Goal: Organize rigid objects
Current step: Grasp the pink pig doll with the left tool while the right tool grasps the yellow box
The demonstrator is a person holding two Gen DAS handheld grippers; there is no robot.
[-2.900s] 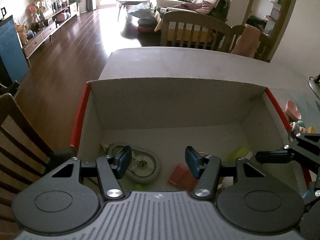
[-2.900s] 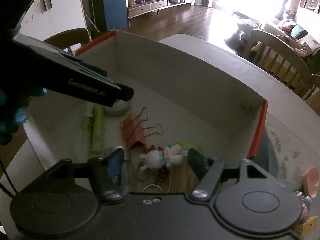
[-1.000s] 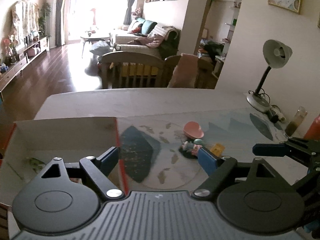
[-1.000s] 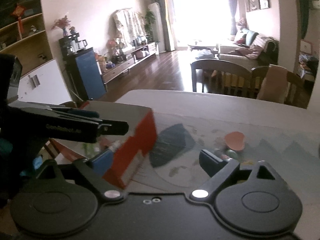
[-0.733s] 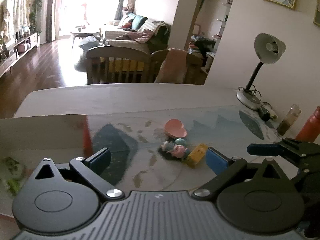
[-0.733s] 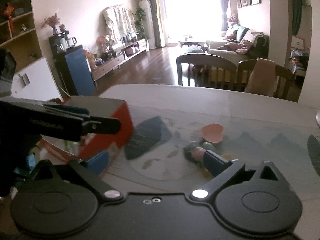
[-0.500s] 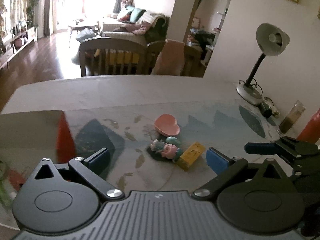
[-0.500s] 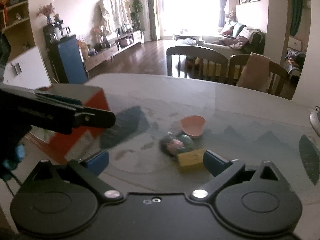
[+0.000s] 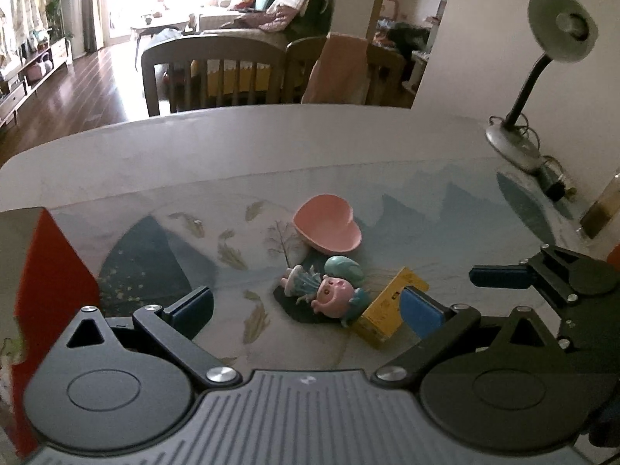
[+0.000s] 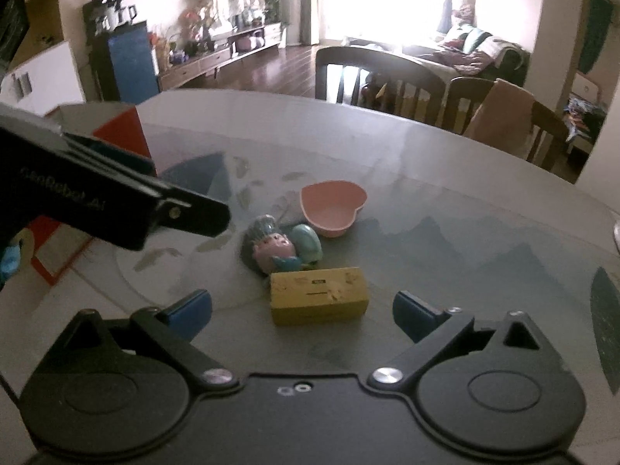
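Both grippers are swinging away from the red-sided box [image 9: 46,271] toward the yellow block [image 10: 318,300], figurine [image 9: 329,288] and pink heart dish [image 9: 327,228] clustered on the table; left gripper [image 9: 306,306] is spreading wide, right gripper [image 10: 302,310] gaping, both empty, lining up the next pickup.

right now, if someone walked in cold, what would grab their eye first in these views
Probably the small cluster in the middle of the table: a pink heart-shaped bowl, a toy figurine lying on its side just in front of it, and a yellow box against the figurine. Both grippers hover near the cluster, the left gripper and right gripper with jaws wide and nothing held. A red-sided box stands at the left edge.
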